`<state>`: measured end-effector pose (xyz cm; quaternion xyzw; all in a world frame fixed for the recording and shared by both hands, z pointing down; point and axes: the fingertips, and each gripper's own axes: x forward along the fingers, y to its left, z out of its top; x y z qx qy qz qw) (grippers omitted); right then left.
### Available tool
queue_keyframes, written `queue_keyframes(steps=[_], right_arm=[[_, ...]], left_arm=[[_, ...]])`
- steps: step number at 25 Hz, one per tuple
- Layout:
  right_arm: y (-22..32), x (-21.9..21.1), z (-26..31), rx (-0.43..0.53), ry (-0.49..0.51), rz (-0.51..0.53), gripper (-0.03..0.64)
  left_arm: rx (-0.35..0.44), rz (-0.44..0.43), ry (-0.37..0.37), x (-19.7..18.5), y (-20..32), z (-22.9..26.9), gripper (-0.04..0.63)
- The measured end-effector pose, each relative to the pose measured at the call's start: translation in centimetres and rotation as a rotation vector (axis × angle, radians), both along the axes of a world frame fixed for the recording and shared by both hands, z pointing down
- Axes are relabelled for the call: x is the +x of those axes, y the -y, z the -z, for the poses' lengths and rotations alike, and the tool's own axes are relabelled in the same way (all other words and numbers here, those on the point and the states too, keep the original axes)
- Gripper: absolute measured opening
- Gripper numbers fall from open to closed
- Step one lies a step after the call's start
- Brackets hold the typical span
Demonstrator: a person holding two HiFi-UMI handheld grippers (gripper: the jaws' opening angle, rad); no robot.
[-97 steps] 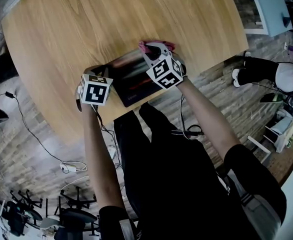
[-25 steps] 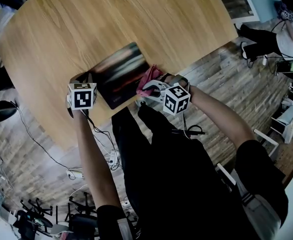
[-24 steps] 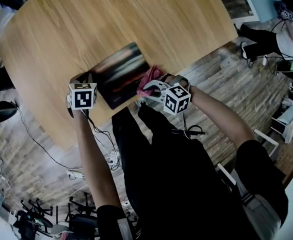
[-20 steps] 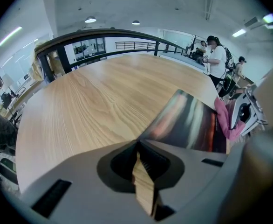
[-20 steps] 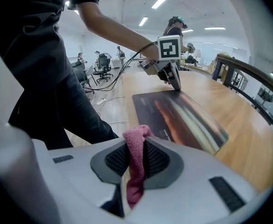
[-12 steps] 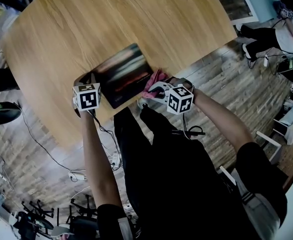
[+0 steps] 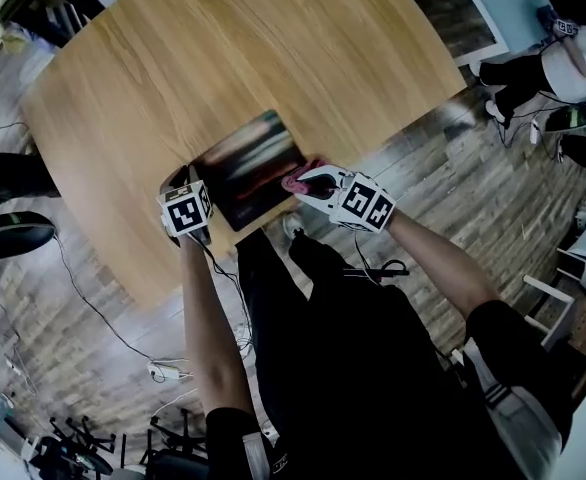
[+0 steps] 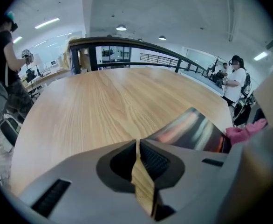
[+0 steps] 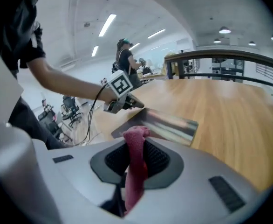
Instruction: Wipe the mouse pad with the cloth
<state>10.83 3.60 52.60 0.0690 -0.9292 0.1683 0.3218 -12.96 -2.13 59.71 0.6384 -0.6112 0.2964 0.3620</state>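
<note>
**Cloth at the pad's edge, left gripper beside its corner**

We see the mouse pad (image 7: 248, 163) lying flat near the near edge of the table (image 7: 223, 58), between our two grippers. The right gripper (image 9: 135, 146) is clamped on the pink cloth (image 7: 298, 180), which stands up between its jaws; we judge that it is pinched this way so a fold can be dragged over the pad. The cloth sits at the pad's near right corner, though we cannot tell whether it touches. The left gripper (image 8: 137, 146) has its jaws drawn nearly together with nothing in them; only table wood shows through the slit. It rests by the pad's left corner, probably to steady it. We count one pad; one cloth; one table; two grippers.
</note>
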Motion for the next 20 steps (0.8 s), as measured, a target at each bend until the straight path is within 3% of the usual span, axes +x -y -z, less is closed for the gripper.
queue_keyframes(steps=[4,8,11,15,20], right_arm=[[3.0,-0.3,3.0,-0.009,0.081,-0.177,0.070],[5.7,0.8,6.2,-0.003,0.143,-0.346,0.069],[7.4,1.4,8.8,0.028,0.167,-0.445,0.069],[7.8,2.0,11.8,0.045,0.201,-0.511,0.070],[6.5,2.3,15.4,0.086,0.241,-0.512,0.069]], left_arm=[[0.083,0.081,-0.006,-0.7,0.0,2.8,0.038],[0.228,0.187,-0.026,-0.3,-0.8,8.1,0.038],[0.335,0.220,-0.055,1.2,-1.5,12.4,0.037],[0.424,0.200,-0.091,5.3,-4.0,17.0,0.037],[0.557,0.232,-0.027,8.0,-7.7,23.0,0.032]])
